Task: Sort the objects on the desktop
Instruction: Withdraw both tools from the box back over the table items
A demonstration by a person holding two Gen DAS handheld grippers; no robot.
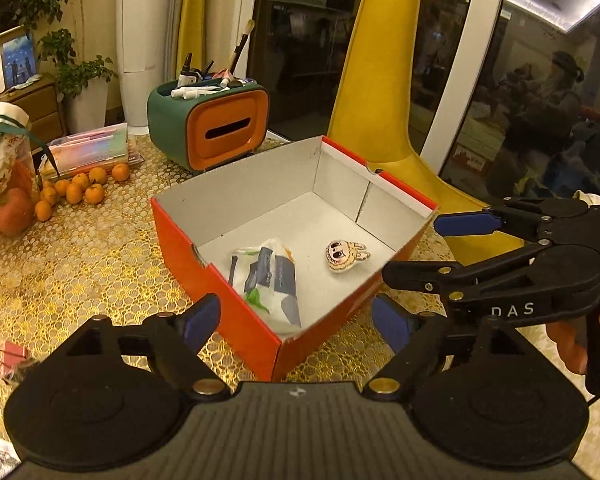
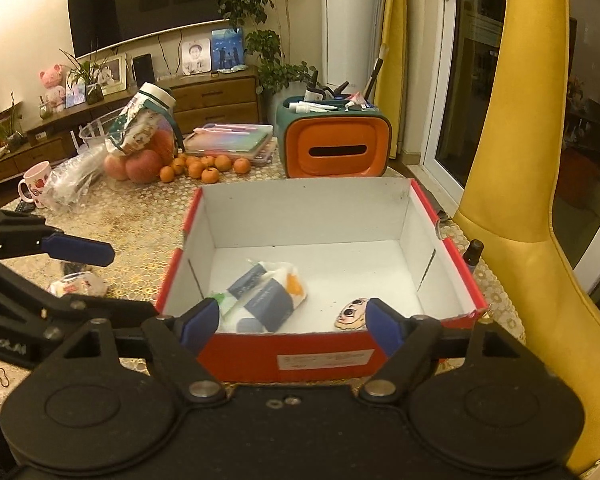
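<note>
An open red cardboard box [image 1: 228, 300] with a white inside stands on the gold-patterned table; it also shows in the right wrist view [image 2: 284, 356]. In it lie a white and blue tissue pack [image 1: 268, 280] [image 2: 266, 294] and a small cartoon-face badge [image 1: 346, 255] [image 2: 352, 312]. My left gripper [image 1: 296, 322] is open and empty at the box's near corner. My right gripper [image 2: 292, 322] is open and empty at the box's near wall. The right gripper also shows in the left wrist view [image 1: 416, 248], open beside the box. The left gripper's finger [image 2: 76, 250] shows at the left of the right wrist view.
A green and orange tissue-box organiser [image 1: 212, 124] [image 2: 336, 146] holding pens stands behind the box. Tangerines [image 1: 84, 190], apples and a bag lie at the left. A crumpled wrapper [image 2: 78, 284], a pink clip [image 1: 14, 350], a small dark bottle [image 2: 473, 254] and a yellow chair [image 2: 532, 240] are nearby.
</note>
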